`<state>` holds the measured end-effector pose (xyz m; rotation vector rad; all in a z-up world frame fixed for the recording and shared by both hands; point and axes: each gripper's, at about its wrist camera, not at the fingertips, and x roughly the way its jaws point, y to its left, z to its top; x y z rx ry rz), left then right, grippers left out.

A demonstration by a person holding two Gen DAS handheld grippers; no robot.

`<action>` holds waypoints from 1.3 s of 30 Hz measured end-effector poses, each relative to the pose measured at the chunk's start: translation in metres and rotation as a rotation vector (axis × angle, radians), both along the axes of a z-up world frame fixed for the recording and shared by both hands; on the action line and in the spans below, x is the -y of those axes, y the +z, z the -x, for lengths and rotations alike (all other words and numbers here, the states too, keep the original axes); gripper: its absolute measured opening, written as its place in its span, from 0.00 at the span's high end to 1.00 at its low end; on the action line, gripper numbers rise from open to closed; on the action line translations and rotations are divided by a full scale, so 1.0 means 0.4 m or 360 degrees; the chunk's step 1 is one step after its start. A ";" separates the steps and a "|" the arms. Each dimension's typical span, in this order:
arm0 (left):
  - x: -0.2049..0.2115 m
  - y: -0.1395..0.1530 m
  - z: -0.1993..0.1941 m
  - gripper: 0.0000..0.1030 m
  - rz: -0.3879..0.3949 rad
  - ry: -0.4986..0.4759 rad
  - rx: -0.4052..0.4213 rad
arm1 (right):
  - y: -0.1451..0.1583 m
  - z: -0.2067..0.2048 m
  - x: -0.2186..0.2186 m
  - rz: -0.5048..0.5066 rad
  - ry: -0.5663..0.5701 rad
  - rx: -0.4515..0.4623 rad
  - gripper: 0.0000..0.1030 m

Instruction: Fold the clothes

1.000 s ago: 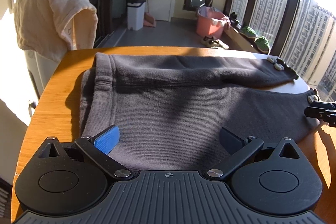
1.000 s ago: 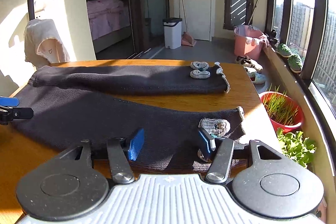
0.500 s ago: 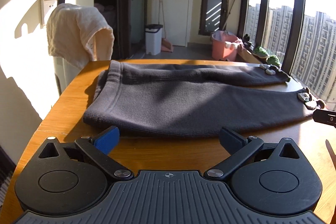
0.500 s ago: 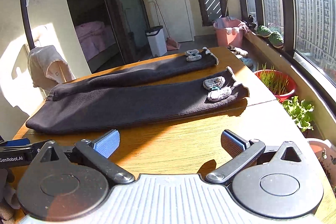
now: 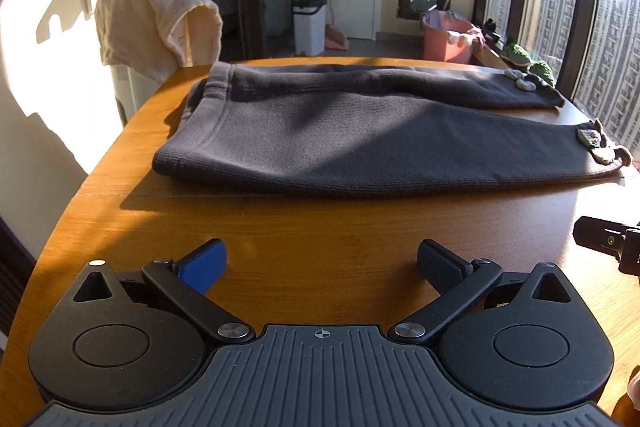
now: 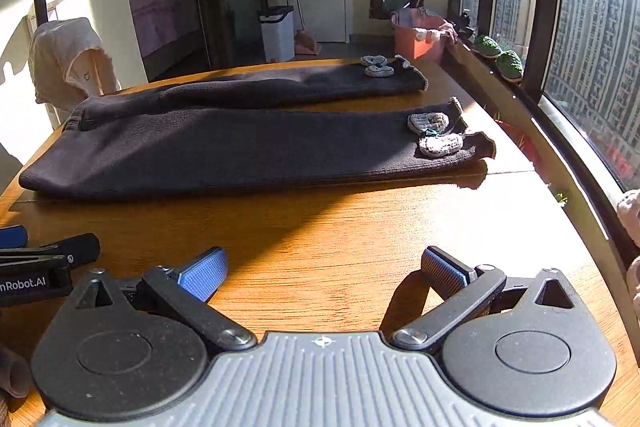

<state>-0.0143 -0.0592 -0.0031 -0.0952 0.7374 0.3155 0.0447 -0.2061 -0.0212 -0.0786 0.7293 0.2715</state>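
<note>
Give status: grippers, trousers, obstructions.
Left gripper open, empty. Right gripper open, empty. Dark trousers flat on table, unfolded. Nothing in the way.

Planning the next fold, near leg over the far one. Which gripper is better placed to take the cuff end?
Right. The right gripper is open and faces the cuff of the trousers; the left gripper, also open, faces the waistband.

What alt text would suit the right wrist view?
Dark grey trousers lie flat on a wooden table, legs pointing toward the window. The open right gripper hovers over bare wood, holding nothing.
</note>
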 end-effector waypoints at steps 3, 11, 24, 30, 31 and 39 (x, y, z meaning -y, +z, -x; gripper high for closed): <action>-0.001 0.001 -0.002 0.00 0.0000 0.0002 0.0002 | 0.000 0.003 -0.002 0.0014 0.0020 0.0005 0.00; 0.000 0.002 -0.002 0.00 0.0003 0.0004 0.0008 | 0.003 0.000 0.007 0.0009 0.0025 0.0004 0.00; -0.001 0.003 -0.001 0.00 0.0005 0.0004 0.0015 | 0.003 -0.002 0.012 0.0006 0.0028 0.0006 0.00; -0.001 0.004 -0.002 0.00 0.0006 0.0004 0.0015 | 0.004 -0.002 0.015 0.0006 0.0030 0.0007 0.00; 0.000 0.004 -0.002 0.00 0.0006 0.0004 0.0015 | 0.004 -0.002 0.015 0.0006 0.0030 0.0007 0.00; 0.001 0.004 -0.002 0.00 0.0006 0.0004 0.0016 | 0.004 -0.002 0.019 0.0006 0.0031 0.0008 0.00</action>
